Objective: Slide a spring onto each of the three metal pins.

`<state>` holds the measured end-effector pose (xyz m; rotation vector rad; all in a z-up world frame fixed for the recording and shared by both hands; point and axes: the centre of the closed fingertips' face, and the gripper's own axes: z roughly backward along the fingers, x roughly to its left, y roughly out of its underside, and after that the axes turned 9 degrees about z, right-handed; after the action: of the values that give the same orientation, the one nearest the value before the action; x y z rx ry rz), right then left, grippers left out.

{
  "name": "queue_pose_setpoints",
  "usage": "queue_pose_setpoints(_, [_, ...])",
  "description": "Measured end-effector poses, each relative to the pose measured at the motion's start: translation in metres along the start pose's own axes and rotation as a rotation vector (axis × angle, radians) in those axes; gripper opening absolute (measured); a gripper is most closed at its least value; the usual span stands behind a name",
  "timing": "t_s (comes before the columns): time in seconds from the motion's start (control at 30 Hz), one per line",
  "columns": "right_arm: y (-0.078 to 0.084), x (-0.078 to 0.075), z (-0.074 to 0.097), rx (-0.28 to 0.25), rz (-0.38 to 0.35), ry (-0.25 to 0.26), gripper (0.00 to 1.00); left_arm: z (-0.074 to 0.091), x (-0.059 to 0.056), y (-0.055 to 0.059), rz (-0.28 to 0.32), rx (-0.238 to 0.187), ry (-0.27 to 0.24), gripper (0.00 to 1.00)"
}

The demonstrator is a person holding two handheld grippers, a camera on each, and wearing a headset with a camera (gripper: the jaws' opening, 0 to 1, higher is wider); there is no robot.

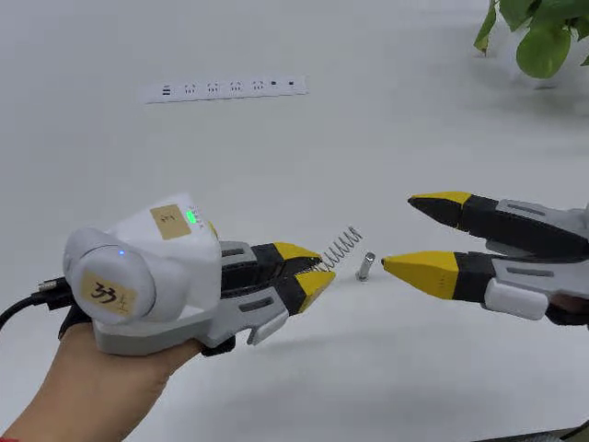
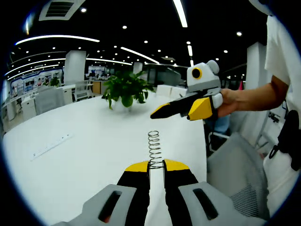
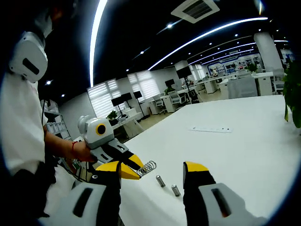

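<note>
My left gripper (image 1: 317, 267) is shut on one end of a steel coil spring (image 1: 340, 250), which sticks out up and to the right over the white table (image 1: 304, 166). A short metal pin (image 1: 365, 266) stands on the table just right of that gripper's tips. My right gripper (image 1: 398, 231) is open, its yellow tips either side of the pin's level, a little to its right. In the left gripper view the spring (image 2: 154, 149) rises from the closed jaws, with the right gripper (image 2: 186, 107) beyond. The right gripper view shows the spring (image 3: 147, 166) and two small pins (image 3: 160, 181) (image 3: 175, 189).
A white power strip (image 1: 225, 88) lies at the back of the table. A leafy plant (image 1: 538, 32) stands at the far right corner. A grey mesh chair (image 2: 244, 174) sits beside the table's edge, near the person's body.
</note>
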<state>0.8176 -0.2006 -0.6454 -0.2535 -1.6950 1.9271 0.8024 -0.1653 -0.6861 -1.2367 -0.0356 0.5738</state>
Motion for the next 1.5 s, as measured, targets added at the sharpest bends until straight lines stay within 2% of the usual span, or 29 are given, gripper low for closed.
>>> queue_pose_setpoints(0.2, [-0.004,0.008,-0.013,-0.036,-0.096,-0.021,0.37,0.001,-0.005,-0.013,0.012,-0.062,0.020,0.10])
queue_pose_setpoints(0.33, [-0.008,0.005,-0.016,-0.067,-0.163,-0.006,0.30,0.002,-0.007,-0.018,0.015,-0.087,0.025,0.10])
queue_pose_setpoints(0.4, [-0.009,0.004,-0.016,-0.082,-0.195,-0.005,0.29,0.002,-0.007,-0.020,0.025,-0.100,0.026,0.10])
queue_pose_setpoints(0.77, [-0.015,0.014,-0.018,-0.112,-0.257,-0.026,0.20,0.002,-0.014,-0.027,0.034,-0.143,0.056,0.10])
queue_pose_setpoints(1.03, [-0.014,0.016,-0.018,-0.105,-0.242,-0.024,0.13,0.003,-0.015,-0.028,0.042,-0.153,0.069,0.10])
queue_pose_setpoints(1.5, [-0.011,0.021,-0.021,-0.067,-0.190,-0.035,0.12,0.002,-0.016,-0.022,0.046,-0.138,0.076,0.11])
